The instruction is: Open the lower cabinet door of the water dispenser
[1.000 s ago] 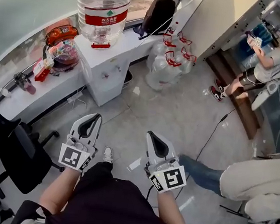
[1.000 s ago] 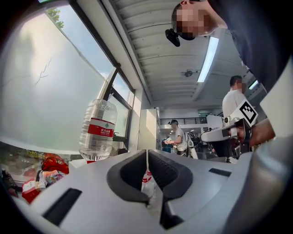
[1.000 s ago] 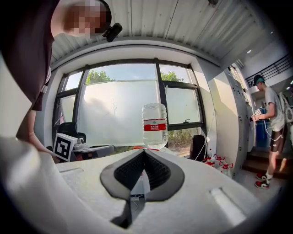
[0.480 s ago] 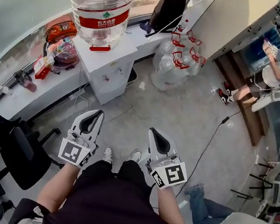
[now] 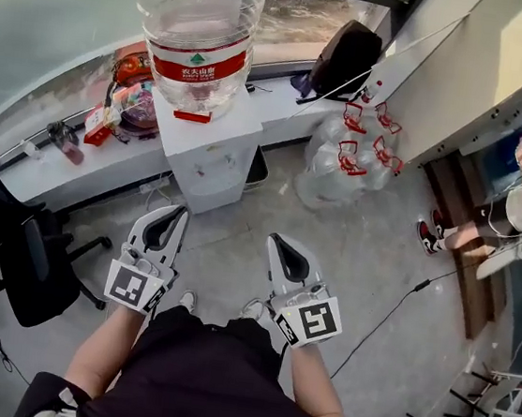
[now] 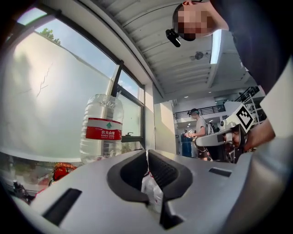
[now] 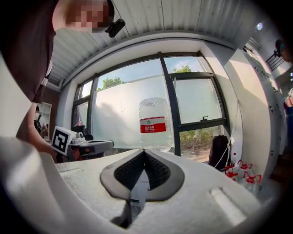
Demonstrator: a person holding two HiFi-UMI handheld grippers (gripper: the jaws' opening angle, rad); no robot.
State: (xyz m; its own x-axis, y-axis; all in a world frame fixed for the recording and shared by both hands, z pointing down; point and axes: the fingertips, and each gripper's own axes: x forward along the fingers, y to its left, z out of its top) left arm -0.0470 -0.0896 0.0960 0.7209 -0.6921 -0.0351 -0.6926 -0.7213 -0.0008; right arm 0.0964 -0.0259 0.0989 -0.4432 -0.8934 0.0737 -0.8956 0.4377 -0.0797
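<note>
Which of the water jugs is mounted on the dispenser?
The red-labelled jug, inverted on the white dispenser; the red-handled jugs sit on the floor beside it.

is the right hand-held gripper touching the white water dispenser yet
Apart. The head view shows bare grey floor between the right hand-held gripper and the white box-shaped water dispenser.

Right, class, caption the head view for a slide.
Left hand-held gripper and right hand-held gripper, both shut and empty, face the water dispenser.

Bottle is clear glossy plastic; dispenser smooth white.
</note>
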